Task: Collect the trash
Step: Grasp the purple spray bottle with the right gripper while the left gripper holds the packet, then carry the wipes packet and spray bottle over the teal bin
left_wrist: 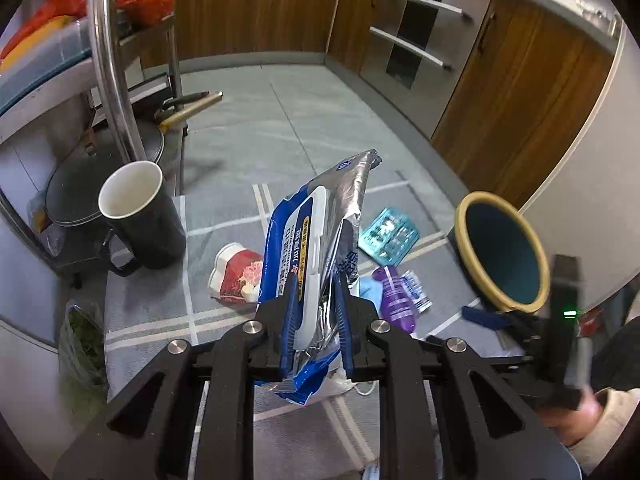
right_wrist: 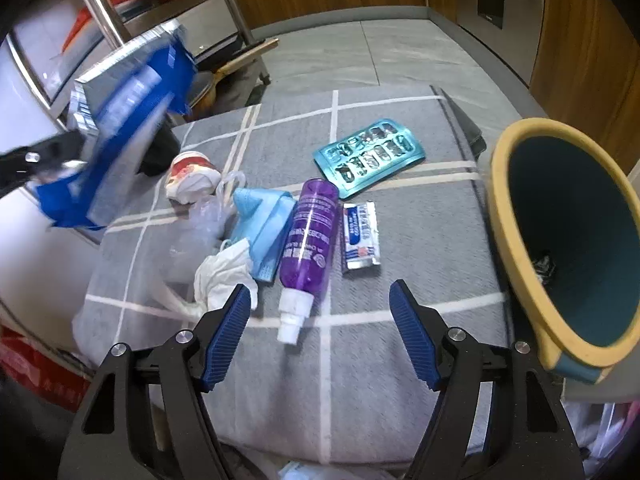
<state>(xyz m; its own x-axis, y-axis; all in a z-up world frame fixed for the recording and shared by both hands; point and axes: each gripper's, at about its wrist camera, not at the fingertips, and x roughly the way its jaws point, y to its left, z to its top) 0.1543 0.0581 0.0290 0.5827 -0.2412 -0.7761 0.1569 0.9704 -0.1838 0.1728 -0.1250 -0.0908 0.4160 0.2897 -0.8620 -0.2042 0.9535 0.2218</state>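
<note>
My left gripper (left_wrist: 316, 292) is shut on a blue and silver wipes pack (left_wrist: 320, 232), held up above the grey checked cloth (right_wrist: 360, 380); the same pack (right_wrist: 120, 120) shows blurred at the left of the right wrist view. My right gripper (right_wrist: 320, 292) is open, nothing between its pads, just above the white cap end of a purple bottle (right_wrist: 308, 232). Around the bottle lie a white sachet (right_wrist: 360, 236), a teal blister tray (right_wrist: 368, 156), a blue mask (right_wrist: 260, 224), a white tissue (right_wrist: 224, 272) and a crushed red and white cup (right_wrist: 192, 176). A teal bin with a yellow rim (right_wrist: 504, 216) stands at the right.
A black mug (left_wrist: 140, 216) with a white inside stands at the cloth's far left corner. A clear plastic bag (right_wrist: 192, 232) lies by the tissue. A steel rack (left_wrist: 108, 60) with red bags rises at the left. Wooden cabinets (left_wrist: 520, 80) line the grey floor beyond.
</note>
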